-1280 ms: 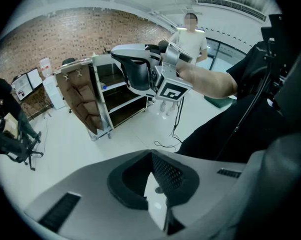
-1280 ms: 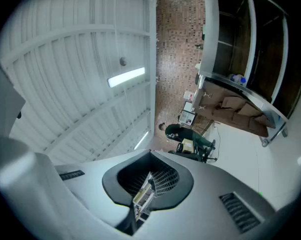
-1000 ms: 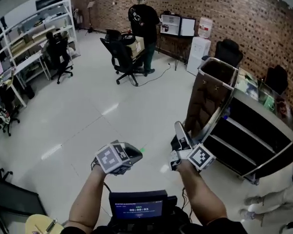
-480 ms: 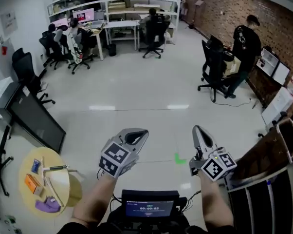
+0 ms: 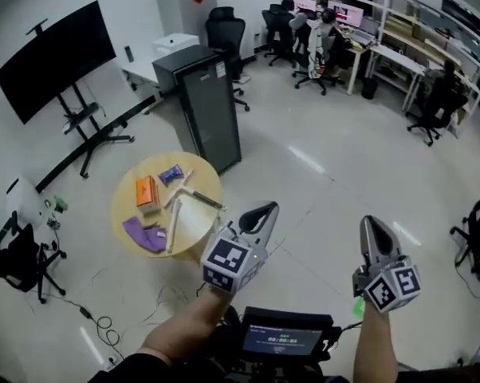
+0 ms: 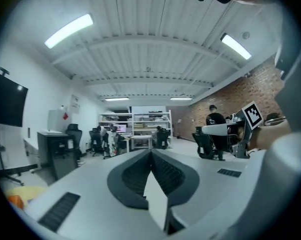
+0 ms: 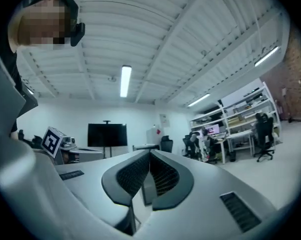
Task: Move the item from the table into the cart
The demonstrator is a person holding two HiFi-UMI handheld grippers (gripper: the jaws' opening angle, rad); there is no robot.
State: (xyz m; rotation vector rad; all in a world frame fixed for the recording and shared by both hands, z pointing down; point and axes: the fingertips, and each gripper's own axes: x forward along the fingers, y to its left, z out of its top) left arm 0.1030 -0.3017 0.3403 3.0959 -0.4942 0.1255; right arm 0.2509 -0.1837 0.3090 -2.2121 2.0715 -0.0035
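Head view has the left tool (image 5: 265, 209) and the right tool (image 5: 372, 223) held out level above the pale floor (image 5: 320, 190), well apart from each other. Each is clenched, jaws pressed together with nothing between them, and each gripper view shows the same. The left tool's tip sits just off the right edge of a round yellow worktop (image 5: 119, 211). On it lie an orange box (image 5: 147, 191) toward the left edge, a blue packet (image 5: 171, 174) near the far edge, a purple cloth (image 5: 144, 234) at the near edge and a white sheet (image 5: 192, 215) by the right edge. Beyond the far edge stands a black cabinet (image 5: 206, 106)
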